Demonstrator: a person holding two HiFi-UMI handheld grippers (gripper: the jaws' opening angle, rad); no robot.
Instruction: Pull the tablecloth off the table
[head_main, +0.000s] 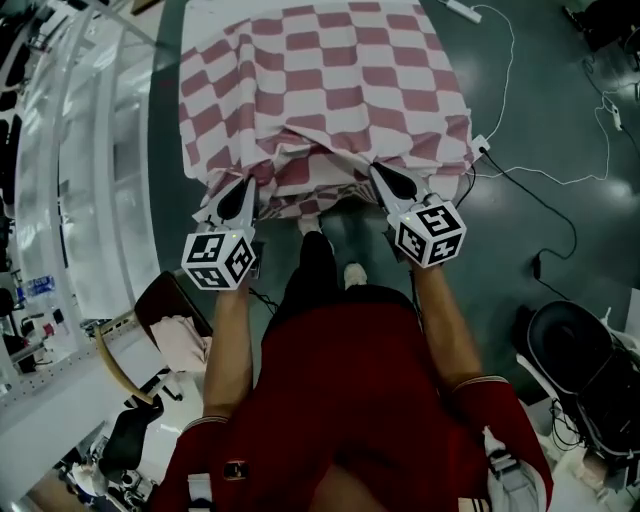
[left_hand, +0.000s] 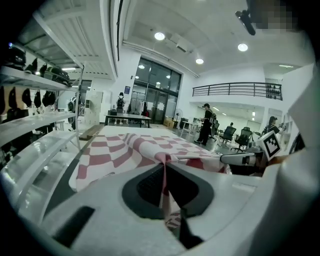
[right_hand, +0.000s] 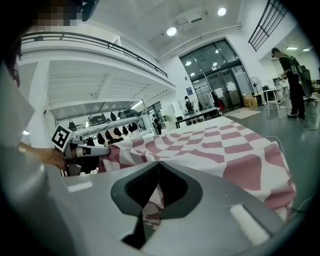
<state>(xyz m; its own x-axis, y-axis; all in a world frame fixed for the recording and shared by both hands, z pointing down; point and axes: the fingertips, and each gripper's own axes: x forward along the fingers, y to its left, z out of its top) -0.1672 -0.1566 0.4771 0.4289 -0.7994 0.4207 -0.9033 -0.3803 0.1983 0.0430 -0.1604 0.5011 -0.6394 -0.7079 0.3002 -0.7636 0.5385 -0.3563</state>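
Note:
A red-and-white checked tablecloth (head_main: 320, 90) covers the table ahead of me, its near edge bunched and hanging. My left gripper (head_main: 247, 184) is shut on the cloth's near left hem, and my right gripper (head_main: 377, 172) is shut on the near right hem. In the left gripper view the tablecloth (left_hand: 120, 150) runs into the closed jaws as a thin pinched fold, with the right gripper (left_hand: 227, 159) to the side. The right gripper view shows the tablecloth (right_hand: 220, 145) pinched the same way, with the left gripper (right_hand: 110, 150) at its left.
A white shelf rack (head_main: 70, 150) runs along the left of the table. Cables and a power strip (head_main: 480, 145) lie on the floor to the right. A black chair (head_main: 580, 370) stands at right. My feet (head_main: 330, 250) are just below the cloth's edge.

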